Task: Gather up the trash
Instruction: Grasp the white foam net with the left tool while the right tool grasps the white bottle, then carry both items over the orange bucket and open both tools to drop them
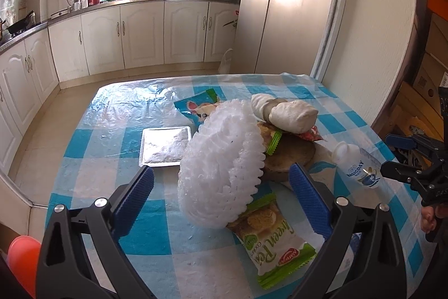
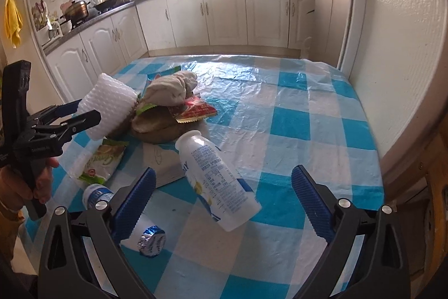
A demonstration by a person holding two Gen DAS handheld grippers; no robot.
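While the left gripper point(image 1: 221, 187) hangs spread around the white foam net point(image 1: 221, 161), the right gripper point(image 2: 224, 198), also spread, brackets the lying white bottle point(image 2: 218, 178), its long axis running away from that nearer gripper

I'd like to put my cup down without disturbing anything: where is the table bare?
The checked tablecloth is bare on the wall side, right of the white bottle. It is crowded around the foam net, cookie packet, cloth bundle and foil tray.
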